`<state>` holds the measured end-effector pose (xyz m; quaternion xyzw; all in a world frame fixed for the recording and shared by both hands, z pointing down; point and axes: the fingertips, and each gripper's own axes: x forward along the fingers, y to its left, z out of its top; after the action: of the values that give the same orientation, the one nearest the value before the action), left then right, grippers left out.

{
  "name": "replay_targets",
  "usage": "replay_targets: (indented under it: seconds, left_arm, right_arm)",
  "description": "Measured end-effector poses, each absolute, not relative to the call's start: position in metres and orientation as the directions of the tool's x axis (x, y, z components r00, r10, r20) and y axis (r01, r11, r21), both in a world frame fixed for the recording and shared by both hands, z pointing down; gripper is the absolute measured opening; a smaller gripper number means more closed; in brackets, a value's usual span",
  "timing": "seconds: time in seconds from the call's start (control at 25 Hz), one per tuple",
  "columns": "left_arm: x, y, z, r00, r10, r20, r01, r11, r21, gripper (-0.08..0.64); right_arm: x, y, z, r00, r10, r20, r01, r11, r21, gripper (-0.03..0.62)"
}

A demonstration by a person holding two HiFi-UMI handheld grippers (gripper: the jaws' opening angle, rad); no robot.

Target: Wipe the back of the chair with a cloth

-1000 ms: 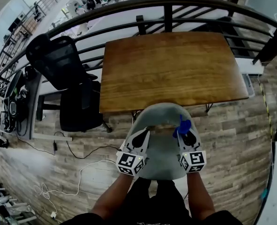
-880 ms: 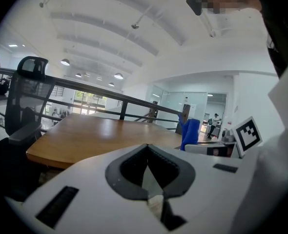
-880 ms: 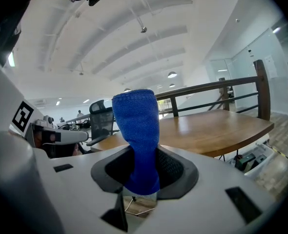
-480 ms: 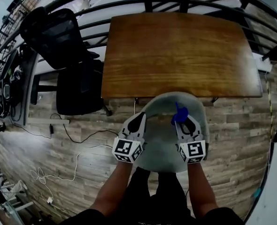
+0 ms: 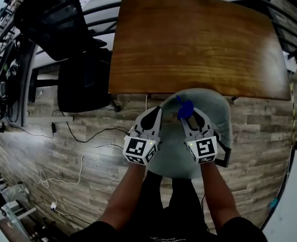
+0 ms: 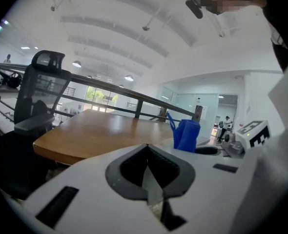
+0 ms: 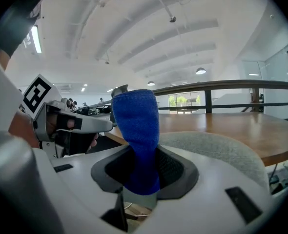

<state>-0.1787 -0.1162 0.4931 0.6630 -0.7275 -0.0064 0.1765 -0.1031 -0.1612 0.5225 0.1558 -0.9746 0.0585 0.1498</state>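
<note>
Blue cloth [image 5: 183, 108] held over the grey chair [image 5: 218, 116], wiping seemingly not yet begun

Over the chair's left part the left gripper [image 5: 151, 117] hangs with jaws pressed together on nothing; over its middle the right gripper [image 5: 190, 117] pinches the cloth, a small thick fold standing up from the jaws, clear of the chair. The approach seems in hand: next the cloth must be pressed onto the pale, rounded, fabric-like back and drawn across it. Beyond the chair stands a wooden table [image 5: 199, 44]
</note>
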Motion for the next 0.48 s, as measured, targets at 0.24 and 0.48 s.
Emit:
replay_targets:
  seconds: [0.24, 0.48]
  left_arm:
    - [-0.181, -0.123, 0.506, -0.046, -0.964, 0.262, -0.965, 0.111, 0.239, -0.002]
    - [-0.181, -0.124, 0.515, -0.047, -0.962, 0.270, -0.962, 0.116, 0.246, -0.002]
  right_arm:
    - [-0.127, -0.161, 0.539, -0.914, -0.254, 0.316, -0.291, 0.954, -0.076, 0.120]
    - [-0.150, -0.160, 0.545, -0.907, -0.248, 0.339, -0.276, 0.961, -0.035, 0.121]
